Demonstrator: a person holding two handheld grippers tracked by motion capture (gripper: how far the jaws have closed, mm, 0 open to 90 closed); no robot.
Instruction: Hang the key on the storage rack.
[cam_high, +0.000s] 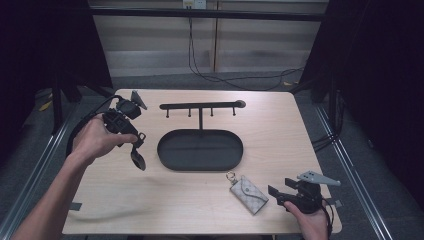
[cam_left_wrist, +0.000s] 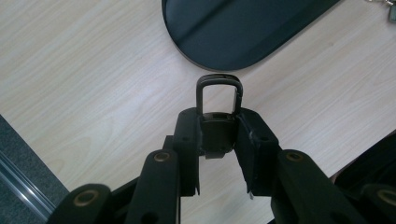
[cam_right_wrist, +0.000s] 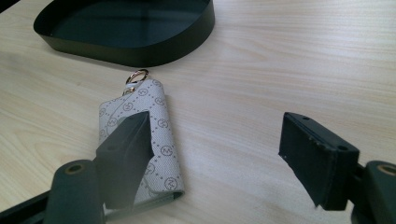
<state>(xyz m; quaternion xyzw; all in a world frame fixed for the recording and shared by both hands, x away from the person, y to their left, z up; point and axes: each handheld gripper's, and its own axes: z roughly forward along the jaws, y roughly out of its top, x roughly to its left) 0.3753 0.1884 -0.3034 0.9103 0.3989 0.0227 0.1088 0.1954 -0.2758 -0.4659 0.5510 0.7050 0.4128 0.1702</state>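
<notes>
The left claw (cam_left_wrist: 218, 135) was clamped on a black key fob (cam_left_wrist: 217, 122), held up over the counter (cam_high: 150, 190) just beside the dark oval tray (cam_high: 165, 150); the right claw (cam_right_wrist: 215, 163) stood apart, low near the counter's front edge, with nothing in it; a patterned key pouch (cam_right_wrist: 161, 135) lay flat just beside one of its jaws.

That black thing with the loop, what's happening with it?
A person is holding a gripper in each hand over a wooden table. The left gripper has its jaws shut on a small black key fob, lifted above the table near the black oval tray of a key stand. The right gripper is open and rests by a patterned key pouch lying on the table, one jaw just over its edge.
</notes>
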